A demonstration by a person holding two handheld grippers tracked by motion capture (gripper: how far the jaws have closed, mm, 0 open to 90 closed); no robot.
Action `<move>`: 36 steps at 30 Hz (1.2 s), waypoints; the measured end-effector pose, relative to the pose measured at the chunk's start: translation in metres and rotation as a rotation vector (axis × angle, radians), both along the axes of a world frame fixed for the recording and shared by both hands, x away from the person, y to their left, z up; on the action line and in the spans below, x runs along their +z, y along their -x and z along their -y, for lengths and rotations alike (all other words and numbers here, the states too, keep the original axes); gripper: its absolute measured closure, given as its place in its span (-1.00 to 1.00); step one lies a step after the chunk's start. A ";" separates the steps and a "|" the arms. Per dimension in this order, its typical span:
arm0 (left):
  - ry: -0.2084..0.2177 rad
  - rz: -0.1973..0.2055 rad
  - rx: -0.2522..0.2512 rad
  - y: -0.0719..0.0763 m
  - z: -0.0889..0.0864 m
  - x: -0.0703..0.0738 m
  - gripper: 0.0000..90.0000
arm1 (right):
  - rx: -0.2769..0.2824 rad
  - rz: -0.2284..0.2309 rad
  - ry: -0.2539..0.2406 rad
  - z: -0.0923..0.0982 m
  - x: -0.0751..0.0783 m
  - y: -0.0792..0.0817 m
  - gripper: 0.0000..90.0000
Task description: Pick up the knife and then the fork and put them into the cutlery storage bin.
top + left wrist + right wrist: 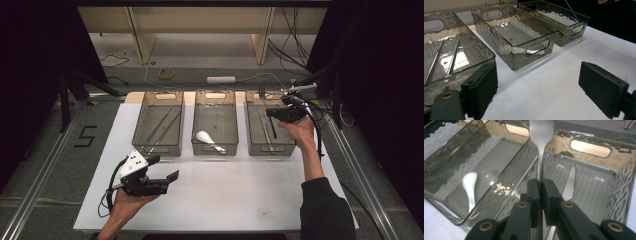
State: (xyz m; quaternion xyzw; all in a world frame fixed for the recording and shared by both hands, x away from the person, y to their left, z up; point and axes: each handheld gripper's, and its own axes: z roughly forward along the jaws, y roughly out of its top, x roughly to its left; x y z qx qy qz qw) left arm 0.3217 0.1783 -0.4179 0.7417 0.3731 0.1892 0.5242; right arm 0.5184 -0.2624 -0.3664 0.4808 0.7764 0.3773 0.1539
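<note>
Left claw [167, 168] nearest, low over the white tabletop [225, 195], jaws spread wide, holding nothing; pointed toward the bins. Just beyond, three clear ribbed bins in a row: left bin [158, 146] with thin metal rods [452, 58] lying lengthwise on its floor; middle bin [215, 148] with a white spoon [207, 138], bowl toward the left, handle toward the near right corner. Right claw [273, 124] above the right bin [270, 148], jaws pinched tight on the flat metal handle of a utensil [541, 150], handle rising between middle and right bins in the right gripper view. On the right bin's floor, a serrated knife [570, 183]. Farther off, floor with cables and a yellow tape roll [166, 73].
</note>
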 end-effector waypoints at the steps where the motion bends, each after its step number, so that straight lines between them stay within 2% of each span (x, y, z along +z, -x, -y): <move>1: -0.003 0.000 -0.002 0.000 0.000 0.000 -0.66 | -0.002 -0.001 -0.001 -0.001 -0.001 -0.001 0.89; 11: -0.001 0.001 -0.001 0.000 0.000 0.000 -0.66 | -0.003 -0.016 0.028 -0.008 -0.012 -0.003 0.89; 36: -0.004 0.001 -0.002 0.000 0.000 0.000 -0.66 | -0.044 -0.075 0.031 -0.012 -0.043 -0.004 0.89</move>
